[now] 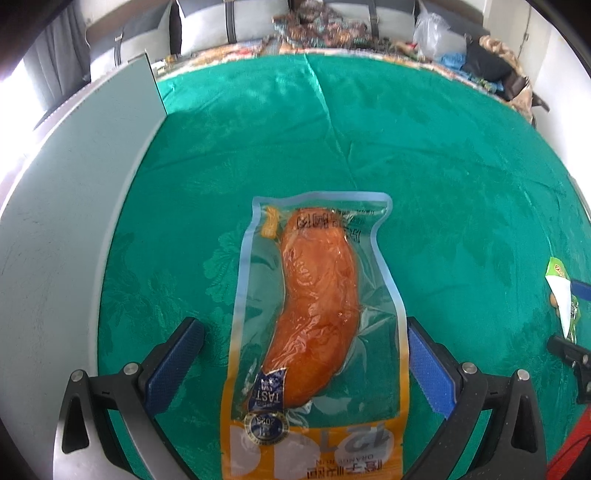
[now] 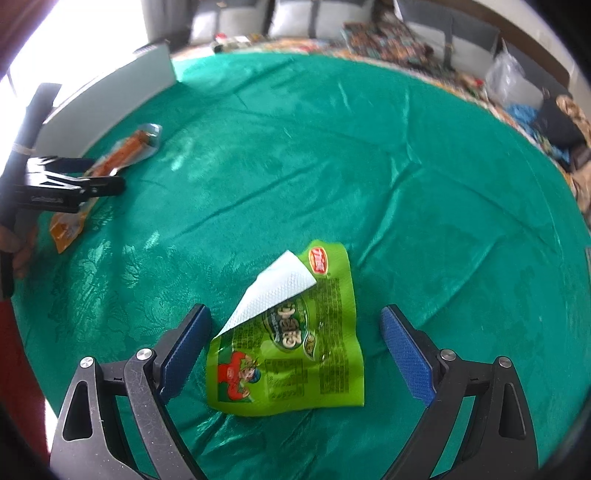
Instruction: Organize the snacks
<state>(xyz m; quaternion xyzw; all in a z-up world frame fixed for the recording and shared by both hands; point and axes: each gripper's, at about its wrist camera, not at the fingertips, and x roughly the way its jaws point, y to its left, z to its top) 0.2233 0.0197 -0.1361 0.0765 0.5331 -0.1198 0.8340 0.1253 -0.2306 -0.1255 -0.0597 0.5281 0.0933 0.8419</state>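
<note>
- Table cloth [image 1: 406, 147]: green, patterned, creased, covering the whole work surface.
- Sausage pack [image 1: 317, 314]: clear vacuum pouch with an orange printed end, one orange-brown sausage inside. It lies flat on the cloth, lengthwise from 12 to 6 o'clock in the left wrist view.
- Left gripper [image 1: 306, 363]: jaws spread wide, one blue pad at 9 o'clock of the pouch and one at 3 o'clock. The pouch sits between them; neither pad presses on it, nothing is held.
- Green snack packet [image 2: 295, 347]: flat on the cloth, crumpled, one corner folded over to show its white inside.
- Right gripper [image 2: 295, 352]: jaws wide apart, pads at 9 and 3 o'clock of the green packet, clear of it on both sides; nothing gripped.
- Grey box [image 1: 74, 221]: pale wall along the cloth at 9 to 11 o'clock of the sausage pack.
- Sofa cushions [image 1: 236, 22]: grey, past the far table edge at 12 o'clock.
</note>
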